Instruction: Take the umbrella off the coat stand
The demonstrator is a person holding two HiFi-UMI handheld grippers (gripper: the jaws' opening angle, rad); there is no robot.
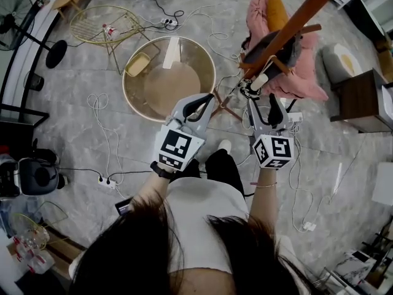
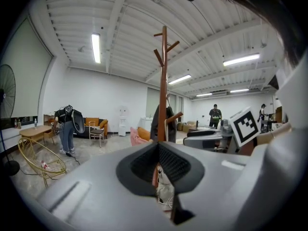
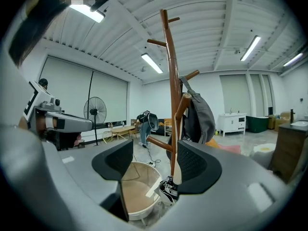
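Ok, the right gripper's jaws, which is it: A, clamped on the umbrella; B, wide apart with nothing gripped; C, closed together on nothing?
B: in the right gripper view, the right gripper has its two pads well apart. Only the coat stand and the round table show beyond the gap.

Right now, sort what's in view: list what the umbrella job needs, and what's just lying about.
Job: umbrella, coat stand, right gripper open, left gripper shut.
Lying about: grey bag, round table, wire chair, fan, pink armchair.
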